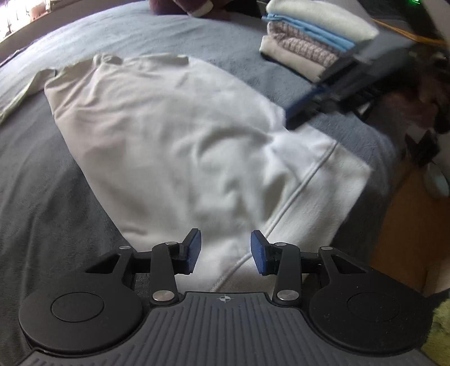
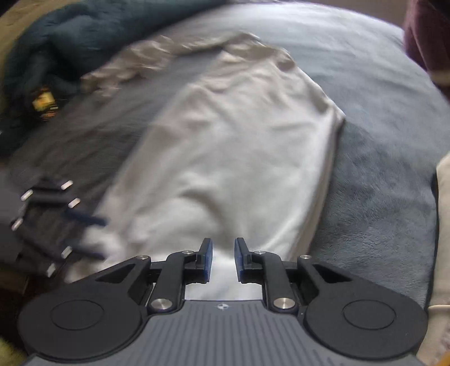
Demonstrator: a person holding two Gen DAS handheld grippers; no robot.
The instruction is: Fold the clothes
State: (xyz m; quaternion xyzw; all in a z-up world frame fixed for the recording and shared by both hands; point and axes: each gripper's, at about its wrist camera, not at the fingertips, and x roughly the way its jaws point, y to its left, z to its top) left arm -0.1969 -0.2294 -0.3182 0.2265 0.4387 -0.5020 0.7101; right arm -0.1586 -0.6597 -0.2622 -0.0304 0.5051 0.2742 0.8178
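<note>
A white long-sleeved shirt [image 1: 174, 135] lies spread on the grey-blue bed cover [image 1: 42, 174], collar at the far end and hem nearest me. My left gripper [image 1: 225, 250] hovers open just above the hem seam, nothing between its blue pads. In the right wrist view the same shirt [image 2: 230, 146] stretches away. My right gripper [image 2: 223, 259] is open with a narrower gap over the shirt's near edge, holding nothing. The right gripper [image 1: 301, 109] shows blurred at the shirt's right side in the left wrist view. The left gripper [image 2: 95, 238] shows blurred at the shirt's left corner.
A stack of folded clothes [image 1: 309, 36] sits on the bed at the far right. A dark teal blanket [image 2: 56, 36] is bunched at the far left, a maroon garment [image 1: 180, 7] at the back. Wooden floor [image 1: 399, 225] lies beyond the bed's edge.
</note>
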